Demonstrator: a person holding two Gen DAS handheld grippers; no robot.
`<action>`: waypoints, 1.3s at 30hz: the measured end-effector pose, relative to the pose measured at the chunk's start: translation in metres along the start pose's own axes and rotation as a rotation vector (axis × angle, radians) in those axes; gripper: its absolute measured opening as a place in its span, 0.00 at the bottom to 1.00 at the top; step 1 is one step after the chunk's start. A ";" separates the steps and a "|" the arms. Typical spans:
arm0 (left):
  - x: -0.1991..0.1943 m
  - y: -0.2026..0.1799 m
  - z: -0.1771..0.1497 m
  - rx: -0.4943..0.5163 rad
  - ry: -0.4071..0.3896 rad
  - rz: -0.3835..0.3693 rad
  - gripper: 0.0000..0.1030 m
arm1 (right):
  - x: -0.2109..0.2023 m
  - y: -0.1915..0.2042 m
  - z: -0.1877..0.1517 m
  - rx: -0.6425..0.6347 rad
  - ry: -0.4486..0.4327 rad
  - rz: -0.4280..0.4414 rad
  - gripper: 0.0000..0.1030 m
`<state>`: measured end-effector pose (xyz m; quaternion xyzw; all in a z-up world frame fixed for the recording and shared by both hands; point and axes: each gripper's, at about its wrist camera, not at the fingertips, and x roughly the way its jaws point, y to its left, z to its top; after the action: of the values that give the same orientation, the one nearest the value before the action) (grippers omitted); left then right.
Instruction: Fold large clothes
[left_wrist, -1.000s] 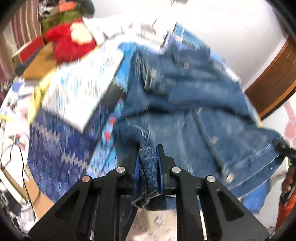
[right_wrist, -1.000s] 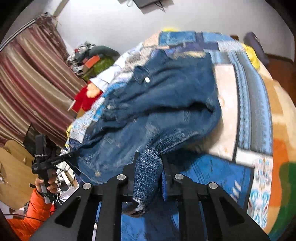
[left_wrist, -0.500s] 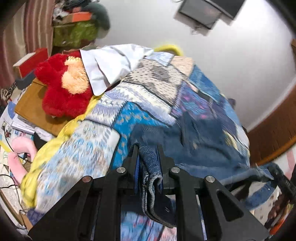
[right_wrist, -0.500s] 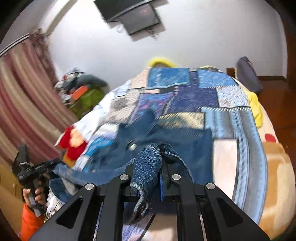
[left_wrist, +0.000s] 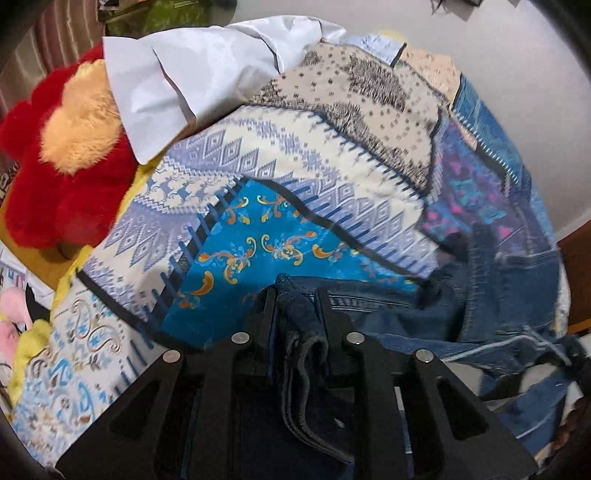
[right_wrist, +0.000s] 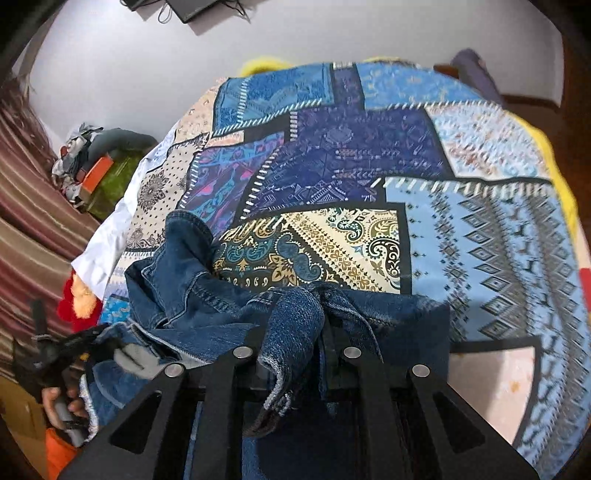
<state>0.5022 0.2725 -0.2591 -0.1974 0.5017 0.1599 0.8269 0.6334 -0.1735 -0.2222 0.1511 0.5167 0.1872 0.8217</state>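
A blue denim jacket (left_wrist: 491, 295) lies bunched on a patchwork bed cover (left_wrist: 280, 177). My left gripper (left_wrist: 295, 299) is shut on a thick folded hem of the jacket. My right gripper (right_wrist: 295, 317) is shut on another denim edge, which drapes over its fingers. In the right wrist view the jacket (right_wrist: 184, 280) is heaped to the left of the gripper, with its collar standing up. The left gripper (right_wrist: 66, 354) shows there at the far left, held in a hand, with denim hanging from it.
A red and tan plush toy (left_wrist: 70, 155) and a white cloth (left_wrist: 192, 70) lie at the bed's left side. Striped curtains (right_wrist: 33, 221) and a pile of boxes (right_wrist: 103, 170) stand at the left. The bed cover (right_wrist: 480, 236) stretches far and right.
Both grippers have carried their denim edges up the bed toward the far end. The jacket, spread wide a second ago, is now gathered and folded over itself.
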 end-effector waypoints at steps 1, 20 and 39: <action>0.000 -0.002 -0.001 0.015 -0.005 0.005 0.22 | 0.001 -0.004 0.003 0.001 0.017 0.026 0.11; 0.010 -0.026 -0.008 0.166 0.052 0.202 0.61 | -0.069 -0.002 0.001 -0.091 0.084 0.127 0.12; -0.129 -0.007 -0.014 0.296 -0.171 0.103 0.74 | -0.024 0.002 -0.015 -0.073 0.140 -0.106 0.13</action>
<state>0.4373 0.2507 -0.1491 -0.0330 0.4572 0.1427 0.8772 0.6100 -0.1821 -0.2083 0.0799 0.5729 0.1723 0.7973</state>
